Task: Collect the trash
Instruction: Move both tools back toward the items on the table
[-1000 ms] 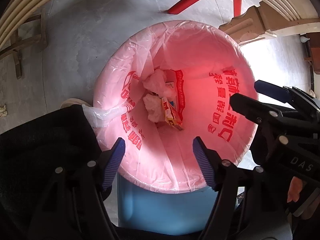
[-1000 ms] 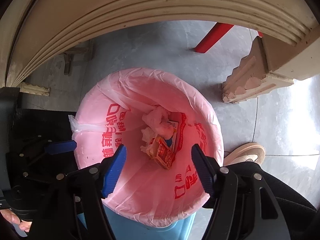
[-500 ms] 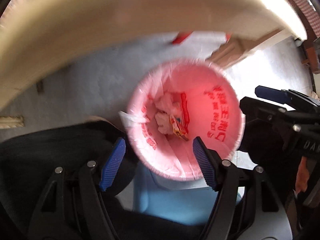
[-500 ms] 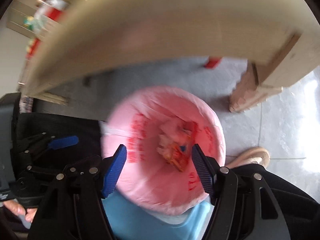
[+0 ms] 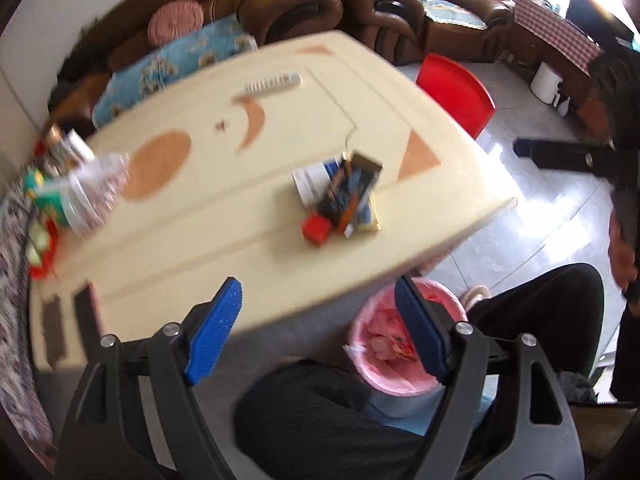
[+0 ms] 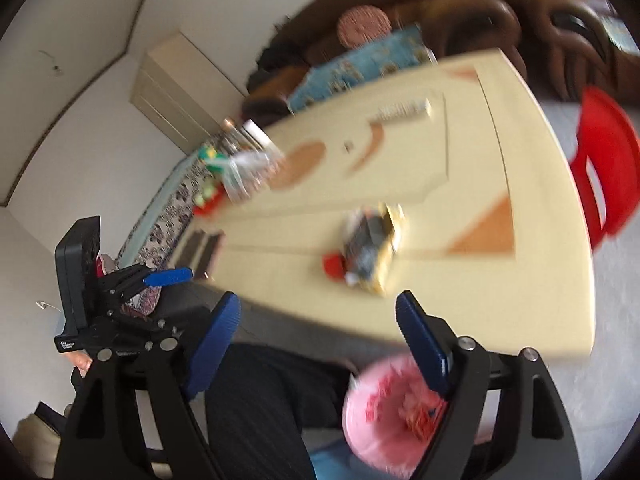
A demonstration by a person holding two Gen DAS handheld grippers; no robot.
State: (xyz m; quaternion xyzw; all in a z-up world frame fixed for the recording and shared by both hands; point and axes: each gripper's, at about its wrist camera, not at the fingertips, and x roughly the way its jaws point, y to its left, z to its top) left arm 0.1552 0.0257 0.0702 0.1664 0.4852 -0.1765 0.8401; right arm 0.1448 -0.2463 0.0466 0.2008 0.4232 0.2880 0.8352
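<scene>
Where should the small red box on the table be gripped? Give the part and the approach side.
Grip the red box by the end that sticks out of the wrapper pile, coming down from above on the near-edge side of the table. Its far side seems to touch the pile, while the near and left faces look free. Blur hides finer detail.

Table fills the middle ground, with a sofa behind its far edge and a chair at its far right corner. A heap of wrappers lies on the table right of centre; bagged items, blurred, sit at its left edge. The bin stands below the near edge, trash inside, between the person's legs.
</scene>
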